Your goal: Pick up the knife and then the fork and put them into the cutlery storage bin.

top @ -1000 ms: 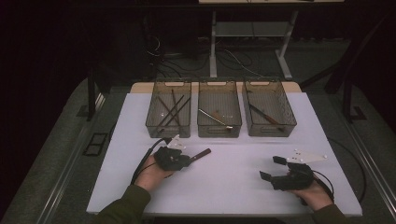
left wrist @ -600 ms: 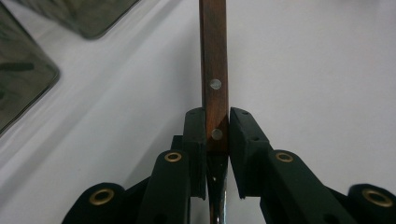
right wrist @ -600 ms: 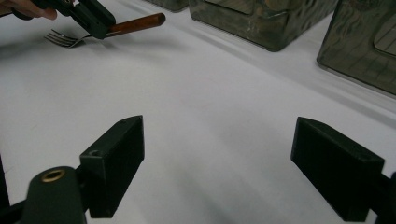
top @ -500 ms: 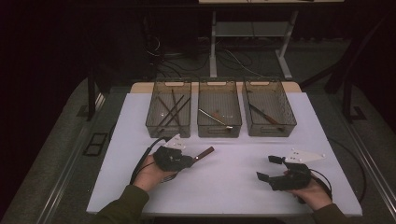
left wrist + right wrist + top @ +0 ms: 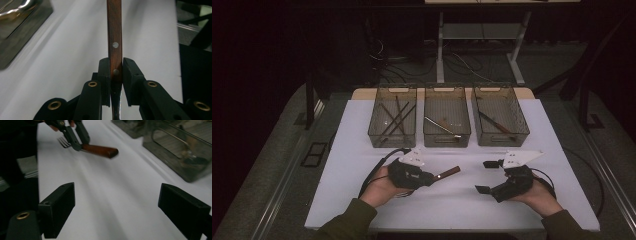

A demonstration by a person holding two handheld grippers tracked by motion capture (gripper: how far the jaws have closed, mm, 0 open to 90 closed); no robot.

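Currently the left hand-held gripper (image 5: 435, 176) clamps the fork (image 5: 86, 147) by its wooden handle while the right hand-held gripper (image 5: 486, 176) gapes empty; off-centre leverage could twist it loose over the desk (image 5: 532, 125).

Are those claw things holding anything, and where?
The left gripper clamps a fork by its wooden handle. The right gripper is open, holding nothing.

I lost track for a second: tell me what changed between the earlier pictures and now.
The left gripper, shut on the wooden-handled fork, has lifted a little and carried it slightly toward the three clear plastic bins. The right gripper has also moved up the white table mat, its jaws just opening wider with nothing between them. Bins and their utensils stayed put.
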